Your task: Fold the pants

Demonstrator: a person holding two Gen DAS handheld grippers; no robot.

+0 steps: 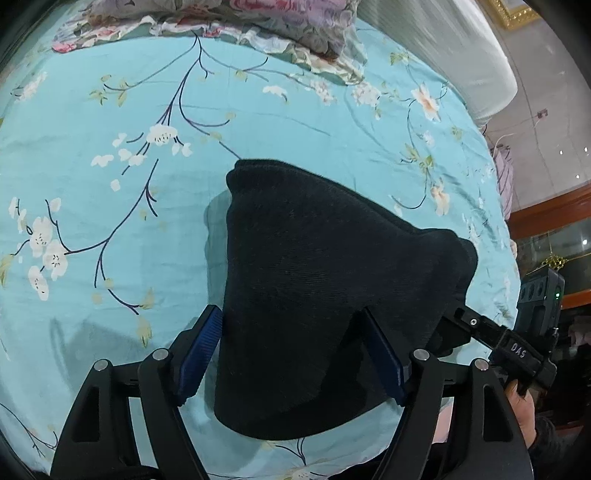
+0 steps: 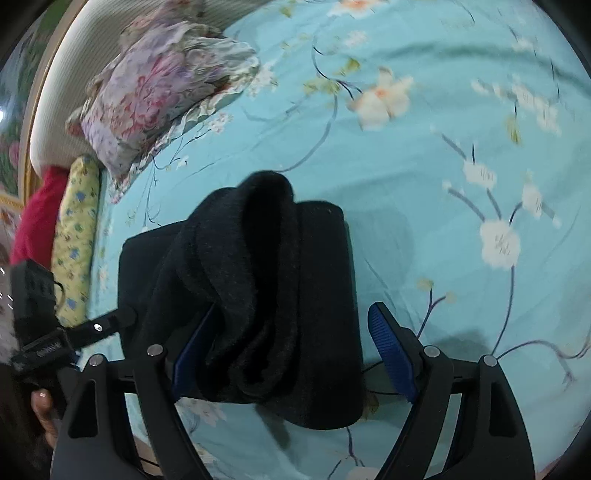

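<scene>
Home bedroom, floral bedsheet (image 1: 258, 122), pillow (image 2: 162, 92)

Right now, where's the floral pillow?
The floral pillow lies at the head of the turquoise bedsheet, top centre in the left wrist view and upper left in the right wrist view, well beyond the black pants.

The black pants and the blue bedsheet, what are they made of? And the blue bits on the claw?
The black pants look like thick, soft knit or fleece: fuzzy matte surface, bulky rounded folds. The bedsheet looks like thin woven cotton, smooth with fine creases and printed blossoms. The blue pads on the left claw look like ribbed rubber or plastic; which one is unclear.
</scene>
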